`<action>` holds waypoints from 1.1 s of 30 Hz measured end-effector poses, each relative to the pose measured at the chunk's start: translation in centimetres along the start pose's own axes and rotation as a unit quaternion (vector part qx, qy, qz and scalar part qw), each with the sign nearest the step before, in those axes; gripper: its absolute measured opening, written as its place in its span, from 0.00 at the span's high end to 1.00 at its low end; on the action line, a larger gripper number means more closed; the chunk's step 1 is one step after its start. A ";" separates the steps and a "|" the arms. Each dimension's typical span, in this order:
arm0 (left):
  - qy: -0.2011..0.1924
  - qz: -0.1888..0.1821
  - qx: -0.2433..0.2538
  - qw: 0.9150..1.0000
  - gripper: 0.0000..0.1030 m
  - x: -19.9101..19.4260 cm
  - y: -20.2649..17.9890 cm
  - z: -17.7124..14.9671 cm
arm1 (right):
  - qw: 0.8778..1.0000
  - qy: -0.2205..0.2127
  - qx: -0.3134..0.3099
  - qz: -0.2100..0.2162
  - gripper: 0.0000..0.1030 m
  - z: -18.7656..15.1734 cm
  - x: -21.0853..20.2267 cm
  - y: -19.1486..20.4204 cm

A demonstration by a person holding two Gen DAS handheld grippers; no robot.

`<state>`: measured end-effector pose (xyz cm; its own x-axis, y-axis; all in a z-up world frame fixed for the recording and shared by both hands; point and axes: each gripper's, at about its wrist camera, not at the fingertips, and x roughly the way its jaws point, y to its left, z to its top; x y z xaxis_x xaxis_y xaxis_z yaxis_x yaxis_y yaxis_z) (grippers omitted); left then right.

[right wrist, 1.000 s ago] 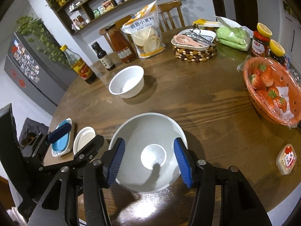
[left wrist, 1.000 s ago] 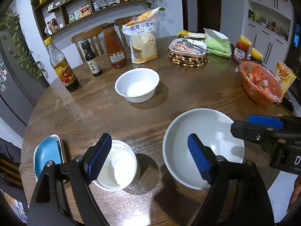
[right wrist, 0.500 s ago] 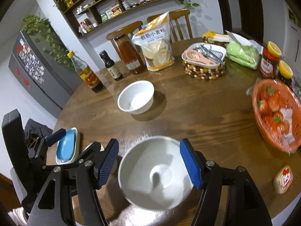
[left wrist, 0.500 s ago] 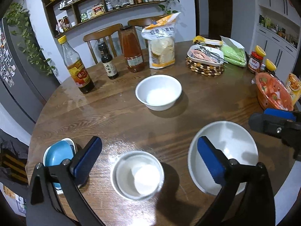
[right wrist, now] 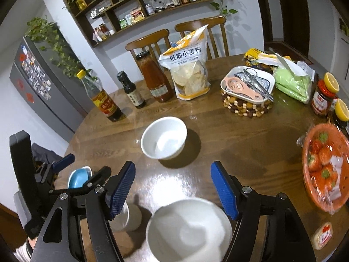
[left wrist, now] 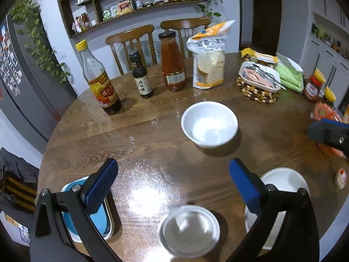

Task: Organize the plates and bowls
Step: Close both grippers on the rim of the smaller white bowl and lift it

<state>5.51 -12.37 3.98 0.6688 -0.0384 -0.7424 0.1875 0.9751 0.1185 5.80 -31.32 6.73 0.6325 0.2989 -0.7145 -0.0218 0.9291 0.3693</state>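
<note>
Grippers pull back above the round wooden table [left wrist: 152, 144]: left gripper [left wrist: 173, 182] and right gripper [right wrist: 173, 187], fingers spread and empty, have risen off the small white cup [left wrist: 189, 231] and wide white plate [right wrist: 188, 229]; white bowl [left wrist: 209, 123] sits mid-table, nothing yet stacked.

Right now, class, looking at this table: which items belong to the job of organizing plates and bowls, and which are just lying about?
Belong to the job:
- large white bowl
- small white bowl
- mid-table white bowl
- blue dish

Just lying about:
- vinegar bottle
- soy sauce bottle
- red sauce bottle
- flour bag
- strawberry basket
</note>
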 end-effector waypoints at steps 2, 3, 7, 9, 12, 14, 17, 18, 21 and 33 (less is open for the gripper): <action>0.003 -0.002 -0.010 1.000 0.01 0.5 0.8 1.0 | 1.000 0.004 0.002 0.002 0.29 0.7 0.7 0.0; 0.003 -0.003 -0.013 1.000 0.01 0.9 1.1 1.6 | 1.000 0.008 0.004 0.002 0.29 1.1 1.1 0.1; 0.013 -0.010 -0.025 1.000 0.01 2.7 2.2 3.5 | 1.000 0.023 0.012 0.000 0.29 2.8 3.6 -0.1; 0.025 -0.018 -0.032 0.999 0.01 4.0 2.6 4.3 | 0.999 0.031 0.016 -0.003 0.29 3.4 5.0 -0.2; 0.052 -0.024 -0.036 0.998 0.01 6.8 2.5 5.1 | 0.998 0.051 0.024 -0.010 0.29 3.9 7.9 -0.4; 0.071 -0.033 -0.041 0.996 0.01 8.8 2.4 5.2 | 0.997 0.070 0.032 -0.009 0.29 3.9 10.0 -0.7; 0.096 -0.041 -0.044 0.994 0.02 11.2 1.9 4.9 | 0.995 0.095 0.042 -0.009 0.29 3.6 12.5 -1.2; 0.102 -0.042 -0.042 0.993 0.02 11.8 1.7 4.7 | 0.994 0.100 0.045 -0.008 0.29 3.5 13.0 -1.3; 0.114 -0.047 -0.032 0.992 0.07 13.2 1.0 4.3 | 0.992 0.113 0.058 -0.002 0.29 3.1 14.5 -1.6; 0.147 -0.077 -0.029 0.986 0.57 16.0 0.0 3.8 | 0.987 0.151 0.061 0.013 0.58 2.3 17.7 -1.9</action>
<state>18.92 -13.81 -5.41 0.3966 -0.1306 -0.9087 0.2245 0.9736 -0.0419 18.82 -28.31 -5.31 0.3728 0.3899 -0.8420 0.0697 0.8931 0.4444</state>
